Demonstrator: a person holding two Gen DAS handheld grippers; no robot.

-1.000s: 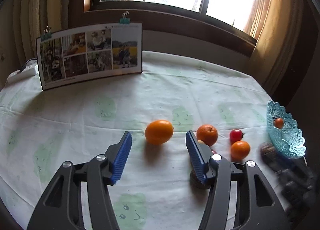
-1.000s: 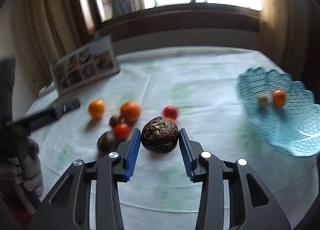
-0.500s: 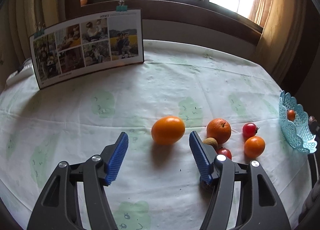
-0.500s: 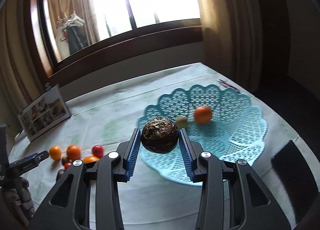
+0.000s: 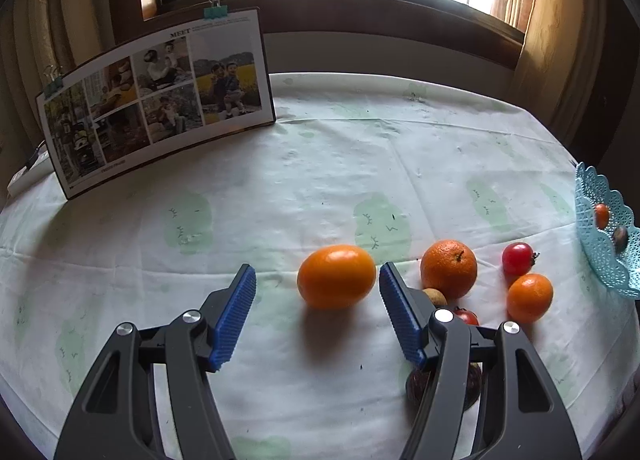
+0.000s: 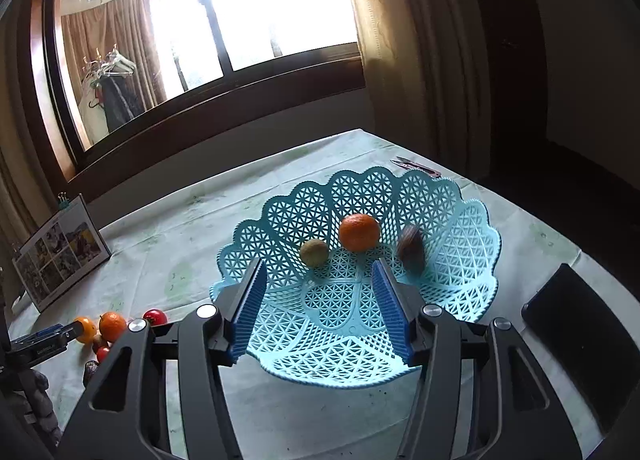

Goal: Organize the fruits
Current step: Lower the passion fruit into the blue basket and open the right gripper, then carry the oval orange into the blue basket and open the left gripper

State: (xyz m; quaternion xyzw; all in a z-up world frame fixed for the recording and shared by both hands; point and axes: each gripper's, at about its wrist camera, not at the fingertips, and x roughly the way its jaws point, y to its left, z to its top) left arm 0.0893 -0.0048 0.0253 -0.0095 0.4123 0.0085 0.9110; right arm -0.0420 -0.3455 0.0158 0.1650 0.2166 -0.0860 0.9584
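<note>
Left wrist view: left gripper point(image 5: 317, 302) wide open, holding nothing, its blue pads either side of an oval orange fruit point(image 5: 336, 275) lying on the tabletop point(image 5: 320, 164); the right-hand pad just beside that fruit, the other well apart; a round orange point(image 5: 449, 269), a cherry tomato point(image 5: 517, 258), a small orange point(image 5: 529, 297), a brown fruit point(image 5: 435, 295) and a second tomato point(image 5: 466, 315) clustered to the right; a dark fruit point(image 5: 416, 386) partly hidden behind the right finger; photo board point(image 5: 156, 96) upright at the rear; basket point(image 5: 602, 260) at the right edge. Right wrist view: right gripper point(image 6: 318, 302) wide open and empty above the basket point(image 6: 452, 220); inside the basket an orange point(image 6: 359, 231), a greenish fruit point(image 6: 314, 252) and a blurred dark fruit point(image 6: 411, 248); remaining fruit on the tabletop at far left.
</note>
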